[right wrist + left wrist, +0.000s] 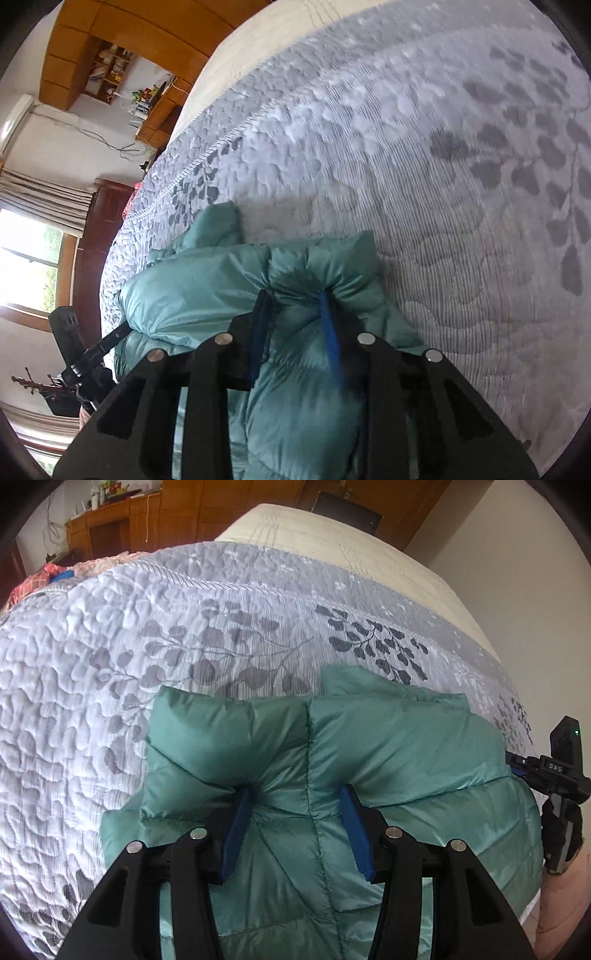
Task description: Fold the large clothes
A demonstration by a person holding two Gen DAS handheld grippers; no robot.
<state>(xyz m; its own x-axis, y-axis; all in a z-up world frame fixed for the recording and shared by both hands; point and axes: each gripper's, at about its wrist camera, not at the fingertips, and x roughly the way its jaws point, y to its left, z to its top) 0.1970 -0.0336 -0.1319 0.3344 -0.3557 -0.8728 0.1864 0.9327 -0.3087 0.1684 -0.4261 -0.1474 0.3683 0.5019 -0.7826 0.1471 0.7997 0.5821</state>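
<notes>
A teal puffy down jacket (pixel 332 760) lies bunched on a bed with a white and grey leaf-print quilt (pixel 147 635). My left gripper (pixel 295 794) has its blue pads pressed into a thick fold of the jacket, shut on it. My right gripper (pixel 295 295) is likewise shut on a puffy fold of the same jacket (pixel 207 295), which hangs lifted over the quilt (pixel 443 184). The right gripper's black body also shows in the left wrist view (pixel 561 771) at the jacket's right edge, and the left gripper's body shows in the right wrist view (pixel 74 332).
A bare cream mattress strip (pixel 314 528) runs along the far side of the bed. Wooden cabinets (pixel 129 524) and a desk stand beyond it. A pink patterned cloth (pixel 40 579) lies at the far left. A window with curtains (pixel 33 258) is to the left.
</notes>
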